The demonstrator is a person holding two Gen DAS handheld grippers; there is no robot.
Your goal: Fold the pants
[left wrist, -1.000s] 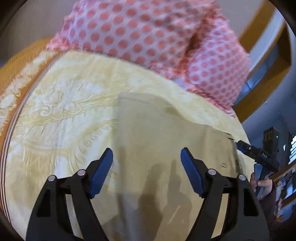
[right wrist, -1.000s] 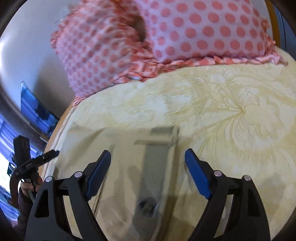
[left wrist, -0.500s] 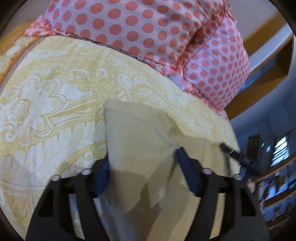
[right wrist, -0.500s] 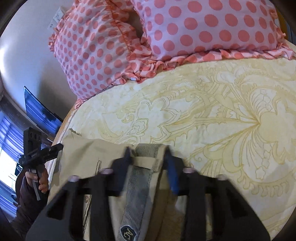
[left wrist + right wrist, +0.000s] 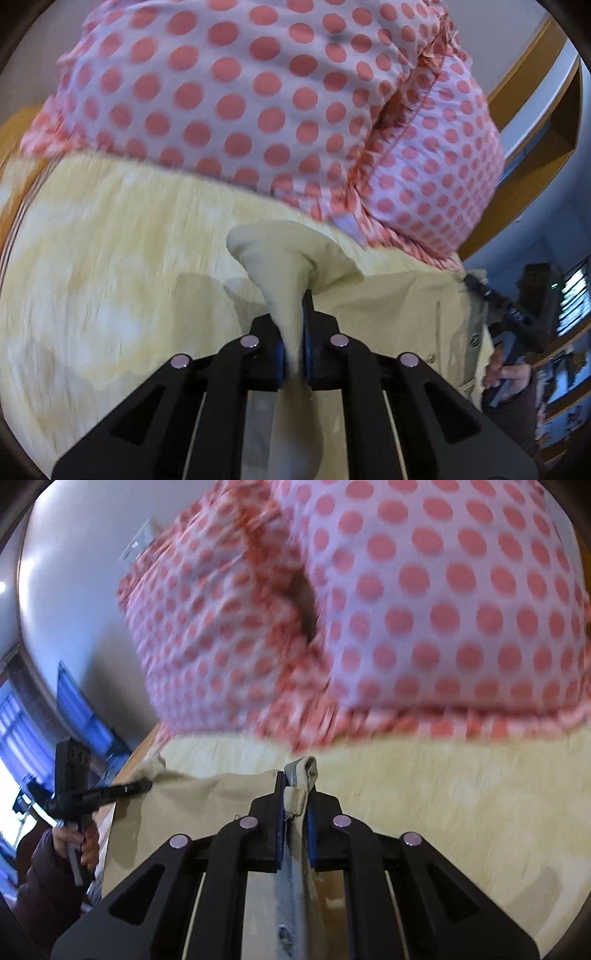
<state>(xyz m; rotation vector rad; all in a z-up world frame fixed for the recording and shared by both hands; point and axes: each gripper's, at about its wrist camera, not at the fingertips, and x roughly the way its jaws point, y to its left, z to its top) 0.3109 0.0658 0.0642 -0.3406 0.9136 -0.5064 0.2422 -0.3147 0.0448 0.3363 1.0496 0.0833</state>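
Note:
The beige pants (image 5: 388, 295) lie on a yellow patterned bedspread (image 5: 110, 258). My left gripper (image 5: 293, 328) is shut on a bunched corner of the pants cloth, which sticks up past the fingertips. My right gripper (image 5: 295, 794) is shut on the pants' waistband (image 5: 301, 775), with its grey inner lining showing between the jaws. The pants also show in the right wrist view (image 5: 192, 812), stretching to the left. Each gripper appears at the edge of the other's view, the right gripper in the left wrist view (image 5: 495, 299) and the left gripper in the right wrist view (image 5: 92, 794).
Two pink pillows with red dots (image 5: 258, 110) lie at the head of the bed, close ahead of both grippers. A wooden headboard frame (image 5: 535, 110) stands at the right. A white wall (image 5: 74, 590) and a window (image 5: 22, 731) are at the left.
Both grippers went from wide open above the pants to shut on the cloth. They have lifted it, and the pillows now look closer.

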